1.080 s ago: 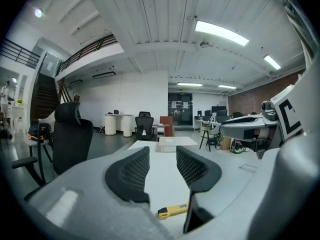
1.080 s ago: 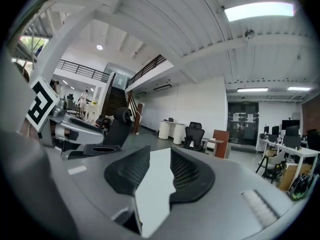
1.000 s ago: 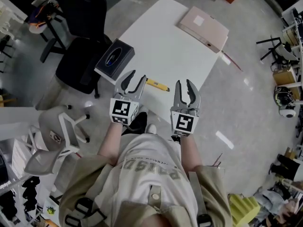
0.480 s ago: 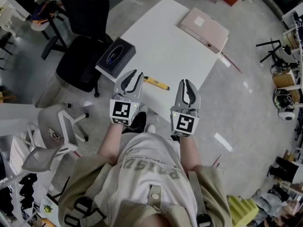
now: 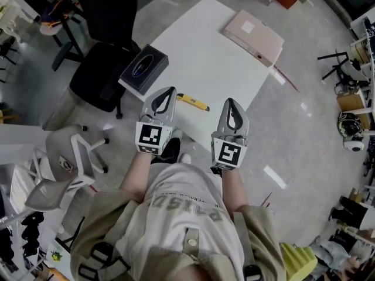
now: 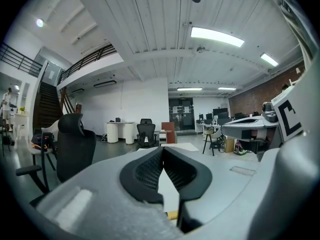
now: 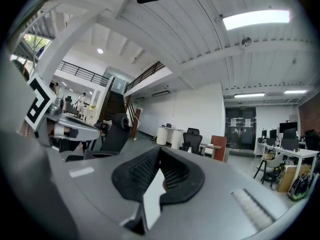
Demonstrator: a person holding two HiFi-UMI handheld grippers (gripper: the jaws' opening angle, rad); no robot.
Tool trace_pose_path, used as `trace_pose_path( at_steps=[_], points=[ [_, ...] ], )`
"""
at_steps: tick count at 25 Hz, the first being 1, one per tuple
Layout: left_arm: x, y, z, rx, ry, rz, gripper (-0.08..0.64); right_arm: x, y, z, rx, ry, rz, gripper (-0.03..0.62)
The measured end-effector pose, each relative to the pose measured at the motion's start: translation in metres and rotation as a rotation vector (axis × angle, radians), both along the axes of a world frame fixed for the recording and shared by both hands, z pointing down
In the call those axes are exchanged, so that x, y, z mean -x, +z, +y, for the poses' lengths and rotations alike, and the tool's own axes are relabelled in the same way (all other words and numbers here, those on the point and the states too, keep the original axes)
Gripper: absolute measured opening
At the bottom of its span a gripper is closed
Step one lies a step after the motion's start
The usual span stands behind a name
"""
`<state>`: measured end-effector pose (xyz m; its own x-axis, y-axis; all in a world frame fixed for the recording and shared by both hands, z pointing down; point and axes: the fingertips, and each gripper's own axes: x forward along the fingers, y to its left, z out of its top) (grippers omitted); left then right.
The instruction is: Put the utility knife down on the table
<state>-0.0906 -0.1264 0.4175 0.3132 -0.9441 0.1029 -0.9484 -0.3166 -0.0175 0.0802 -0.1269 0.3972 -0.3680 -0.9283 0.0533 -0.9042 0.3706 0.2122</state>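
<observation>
The yellow utility knife (image 5: 193, 103) lies on the white table (image 5: 217, 69) near its front edge, between my two grippers and just beyond them. My left gripper (image 5: 167, 92) hovers over the table's front corner, to the left of the knife. My right gripper (image 5: 232, 103) hangs off the table's front edge, to the right of the knife. Both pairs of jaws have just been closing and now stand shut with nothing between them. Tips meet in the left gripper view (image 6: 163, 149) and the right gripper view (image 7: 160, 149). Neither gripper touches the knife.
A black box (image 5: 143, 69) sits at the table's left edge and a pale pink binder (image 5: 253, 35) at its far right corner. A black office chair (image 5: 99, 69) stands left of the table, a grey chair (image 5: 64, 168) nearer me.
Both grippers' jaws went from open to shut, with nothing caught in them. The hands stayed about where they were and the knife did not move.
</observation>
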Motion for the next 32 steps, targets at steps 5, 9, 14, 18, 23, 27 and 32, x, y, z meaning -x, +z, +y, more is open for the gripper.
trace_pose_path(
  at_steps=[5,9,14,18,23,27,32],
  points=[
    [0.004,-0.003,0.001,-0.017,-0.011,-0.009,0.012,0.006,-0.010,0.001,-0.011,0.003,-0.033,0.003],
    [0.006,-0.003,-0.001,-0.011,-0.013,0.004,0.012,0.007,-0.013,0.001,-0.018,-0.003,-0.040,0.003],
    [0.006,-0.004,-0.003,-0.010,-0.018,0.010,0.012,0.008,-0.018,0.002,-0.038,-0.030,-0.079,0.002],
    [0.010,-0.007,-0.003,-0.032,-0.026,0.003,0.012,0.009,-0.019,0.002,-0.044,-0.025,-0.083,0.000],
    [0.012,-0.008,-0.004,-0.040,-0.034,0.001,0.012,0.008,-0.022,-0.001,-0.055,-0.011,-0.079,0.000],
    [0.014,-0.014,-0.003,-0.067,-0.044,0.009,0.012,0.006,-0.022,-0.003,-0.055,0.001,-0.082,0.000],
    [0.018,-0.021,-0.001,-0.091,-0.058,0.009,0.012,0.006,-0.026,-0.004,-0.072,0.010,-0.078,0.000]
  ],
)
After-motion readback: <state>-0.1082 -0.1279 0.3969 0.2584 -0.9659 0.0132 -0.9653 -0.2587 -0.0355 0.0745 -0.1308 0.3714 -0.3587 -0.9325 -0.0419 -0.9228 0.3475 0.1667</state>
